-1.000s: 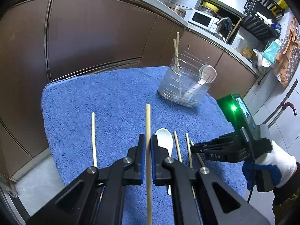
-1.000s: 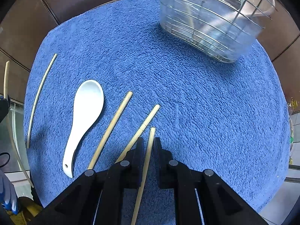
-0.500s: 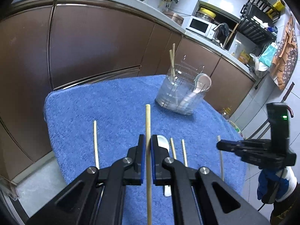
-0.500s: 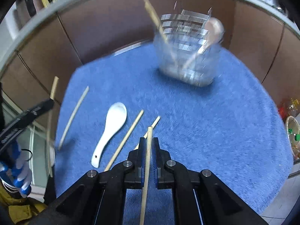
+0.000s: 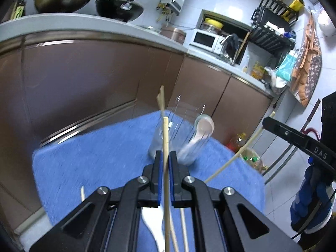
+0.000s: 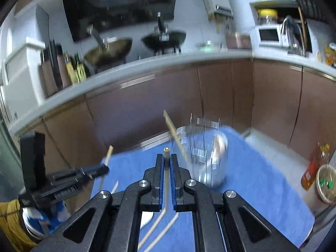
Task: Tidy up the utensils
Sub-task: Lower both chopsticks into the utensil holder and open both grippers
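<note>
So both claws are clamped down, one chopstick each. Closest in, the left gripper (image 5: 165,159) has its pads pinched on a chopstick (image 5: 166,138) that runs right between the jaws and sticks out well ahead. The right gripper (image 6: 166,161) is squeezed shut on its own chopstick (image 6: 167,154), with just the tip poking past the fingers.

What I'd worry about: these are skinny round sticks held at one spot, so either one could swivel in the pads or slide out if the hand tilts. Both sticks look headed for the same place too, so they could knock each other or the right gripper's stick could swing into the left one on the way.

Under the left gripper, a white spoon (image 5: 154,220) and a few loose chopsticks (image 5: 183,226) lie on the blue towel (image 5: 88,163), mostly covered by the black fingers, so I can't count them for sure.

Further out is the clear holder (image 6: 208,163) with a wire frame, already holding a couple of chopsticks (image 5: 160,99) and a spoon (image 5: 204,126). It's light-looking and see-through, so a poke on the rim might tip or shove it. It's also smeared by motion blur in both views, so the compartments and the rim are hard to make out.
</note>
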